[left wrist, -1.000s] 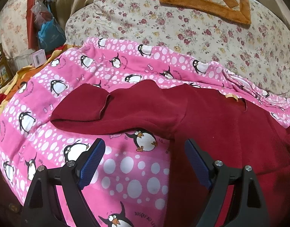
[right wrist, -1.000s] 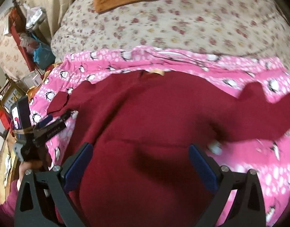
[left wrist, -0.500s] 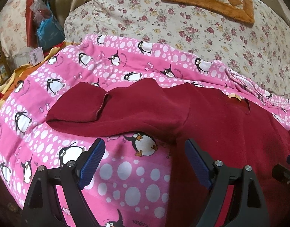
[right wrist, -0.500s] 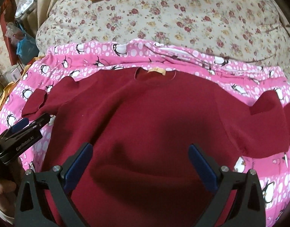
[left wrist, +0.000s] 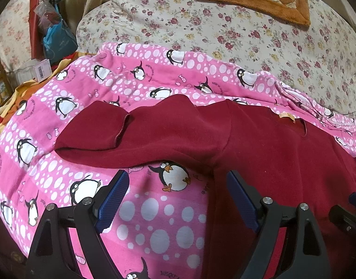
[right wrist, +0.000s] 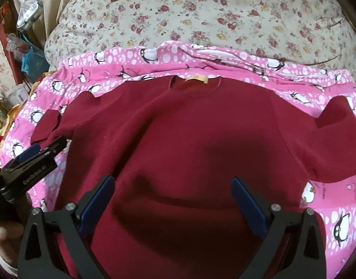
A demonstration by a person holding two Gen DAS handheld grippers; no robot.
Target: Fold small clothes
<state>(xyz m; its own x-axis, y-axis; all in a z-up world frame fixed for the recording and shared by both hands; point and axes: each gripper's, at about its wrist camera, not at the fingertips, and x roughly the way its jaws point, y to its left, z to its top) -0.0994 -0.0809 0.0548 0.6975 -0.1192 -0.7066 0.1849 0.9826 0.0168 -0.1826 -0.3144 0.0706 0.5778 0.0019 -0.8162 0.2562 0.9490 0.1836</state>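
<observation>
Dark red long-sleeved fleece top (right wrist: pixel 189 139) lies flat on the pink penguin-print blanket (left wrist: pixel 154 220) on the bed, collar away from me, sleeves running left-right. Left gripper (left wrist: pixel 175 197) is nearer the left sleeve (left wrist: pixel 131 137), just ahead of its fingers. Right gripper (right wrist: pixel 173 200) hovers over the body. Both pairs of fingers are wide apart, holding nothing.
</observation>
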